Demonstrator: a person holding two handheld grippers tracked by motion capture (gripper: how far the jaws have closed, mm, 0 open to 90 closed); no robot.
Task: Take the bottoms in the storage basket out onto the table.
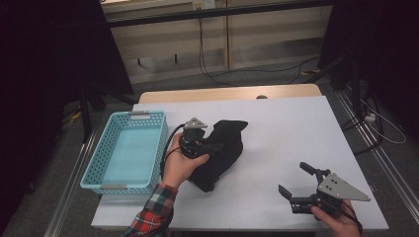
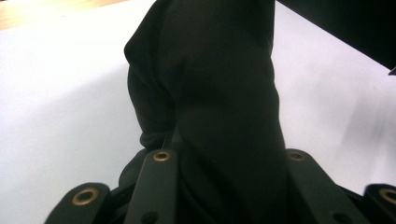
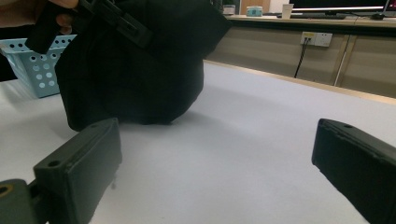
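A black cloth (image 1: 226,148) lies bunched on the white table (image 1: 286,128), just right of the basket. My left gripper (image 1: 216,146) reaches into it from the left, held in a hand with a plaid sleeve. In the left gripper view a thick fold of the cloth (image 2: 224,93) fills the gap between the two jaws, and the left gripper (image 2: 229,161) is shut on it. My right gripper (image 1: 293,177) rests near the front right of the table, open with nothing between its jaws. The right gripper view has the cloth (image 3: 135,74) ahead of the right gripper (image 3: 215,154), well apart from it.
A light blue perforated basket (image 1: 99,153) stands at the table's left edge, with nothing in it; its corner (image 3: 35,70) appears behind the cloth. Beyond the table's far edge are a wooden strip (image 1: 227,93), floor cables and wall panels.
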